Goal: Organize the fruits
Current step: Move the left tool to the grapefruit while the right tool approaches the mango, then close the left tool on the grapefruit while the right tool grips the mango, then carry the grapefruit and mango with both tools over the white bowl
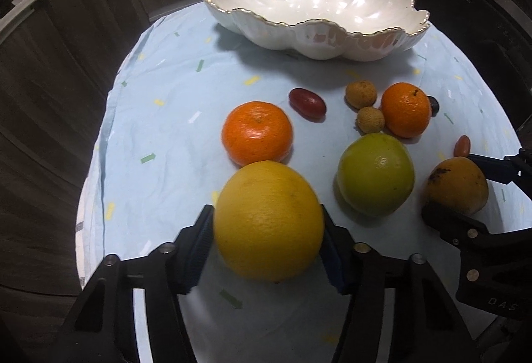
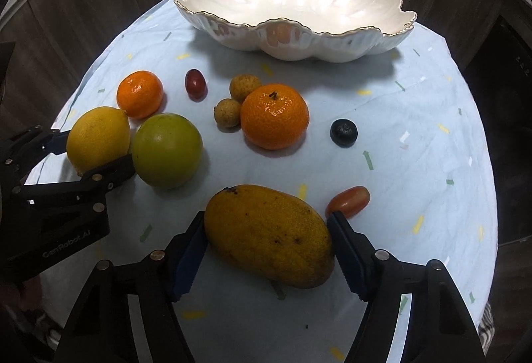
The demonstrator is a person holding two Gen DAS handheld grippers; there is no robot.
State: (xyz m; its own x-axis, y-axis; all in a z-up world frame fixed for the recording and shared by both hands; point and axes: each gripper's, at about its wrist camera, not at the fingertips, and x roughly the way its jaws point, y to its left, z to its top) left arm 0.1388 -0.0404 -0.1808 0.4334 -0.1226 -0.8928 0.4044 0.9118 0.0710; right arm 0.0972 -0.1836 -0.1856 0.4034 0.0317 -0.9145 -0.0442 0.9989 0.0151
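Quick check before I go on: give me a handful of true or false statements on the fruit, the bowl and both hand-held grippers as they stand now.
1. The white scalloped bowl has no fruit in it. True.
2. The left hand-held gripper has its fingers either side of the green fruit. False: they flank the large yellow citrus; the green fruit lies free beside it.
3. The right hand-held gripper straddles the mango. True.
4. The blueberry sits between the two mandarins. False: it lies apart, to the right of the stemmed mandarin.
5. Two small tan fruits lie beside the stemmed mandarin. True.
6. The cloth is plain red. False: pale blue with small coloured marks.
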